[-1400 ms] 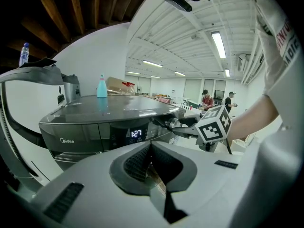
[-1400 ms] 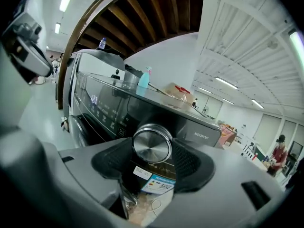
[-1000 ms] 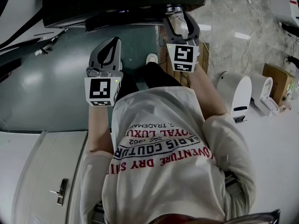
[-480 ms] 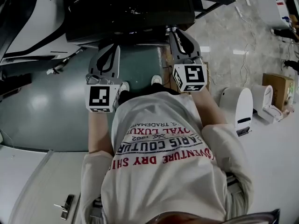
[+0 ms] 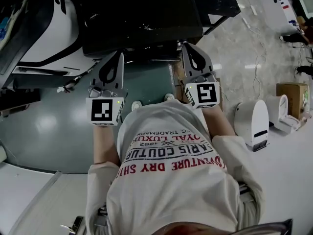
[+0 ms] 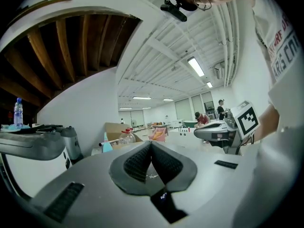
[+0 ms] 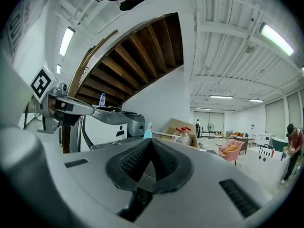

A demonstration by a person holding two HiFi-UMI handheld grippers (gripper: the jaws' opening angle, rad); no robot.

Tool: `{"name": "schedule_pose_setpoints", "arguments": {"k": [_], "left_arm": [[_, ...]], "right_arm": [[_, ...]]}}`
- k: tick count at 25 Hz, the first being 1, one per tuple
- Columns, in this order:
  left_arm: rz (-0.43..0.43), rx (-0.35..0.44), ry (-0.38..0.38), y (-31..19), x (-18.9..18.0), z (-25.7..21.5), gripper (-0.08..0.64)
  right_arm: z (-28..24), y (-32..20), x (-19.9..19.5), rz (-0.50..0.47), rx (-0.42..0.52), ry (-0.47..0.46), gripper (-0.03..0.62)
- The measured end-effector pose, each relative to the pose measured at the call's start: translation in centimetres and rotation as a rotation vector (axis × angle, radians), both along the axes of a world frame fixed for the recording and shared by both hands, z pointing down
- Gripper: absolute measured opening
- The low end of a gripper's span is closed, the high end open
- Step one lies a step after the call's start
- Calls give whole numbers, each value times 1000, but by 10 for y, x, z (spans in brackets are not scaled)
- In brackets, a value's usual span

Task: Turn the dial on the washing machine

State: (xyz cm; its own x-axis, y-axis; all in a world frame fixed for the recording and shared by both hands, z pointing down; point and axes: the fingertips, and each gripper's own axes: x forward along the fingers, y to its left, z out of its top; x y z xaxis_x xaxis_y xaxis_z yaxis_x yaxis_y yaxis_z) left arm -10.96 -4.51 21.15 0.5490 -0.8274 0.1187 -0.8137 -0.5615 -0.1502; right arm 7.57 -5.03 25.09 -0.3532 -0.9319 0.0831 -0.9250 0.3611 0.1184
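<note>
The washing machine is the black-topped box at the top of the head view; I cannot make out its dial. My left gripper is held level just short of its front edge, jaws shut and empty. My right gripper reaches the machine's front right corner. Its jaws have just been closing and now meet with nothing between them. Each gripper shows in the other's view, the right gripper and the left gripper. Both look out across the room, not at the machine.
A white machine stands left of the black one. A white appliance and a cardboard box sit on the floor at the right. My white printed shirt fills the lower head view. Far off are bottles and people.
Both grippers have risen from beside the machine's front to its top edge. The right jaws, open at a silver knob a second ago, have closed empty.
</note>
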Motion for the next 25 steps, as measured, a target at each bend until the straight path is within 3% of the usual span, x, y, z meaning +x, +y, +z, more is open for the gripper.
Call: {"name": "schedule_pose_setpoints", "arguments": {"k": [4, 13, 25], "left_arm": [[16, 24, 12, 9, -1, -12, 15], [5, -6, 38, 24, -7, -7, 15], [-3, -43, 49, 25, -22, 1, 15]], "right_arm": [[-6, 6, -5, -26, 14, 0, 28], [-8, 17, -10, -54, -7, -45, 28], [-12, 19, -13, 1, 10, -70, 28]]}}
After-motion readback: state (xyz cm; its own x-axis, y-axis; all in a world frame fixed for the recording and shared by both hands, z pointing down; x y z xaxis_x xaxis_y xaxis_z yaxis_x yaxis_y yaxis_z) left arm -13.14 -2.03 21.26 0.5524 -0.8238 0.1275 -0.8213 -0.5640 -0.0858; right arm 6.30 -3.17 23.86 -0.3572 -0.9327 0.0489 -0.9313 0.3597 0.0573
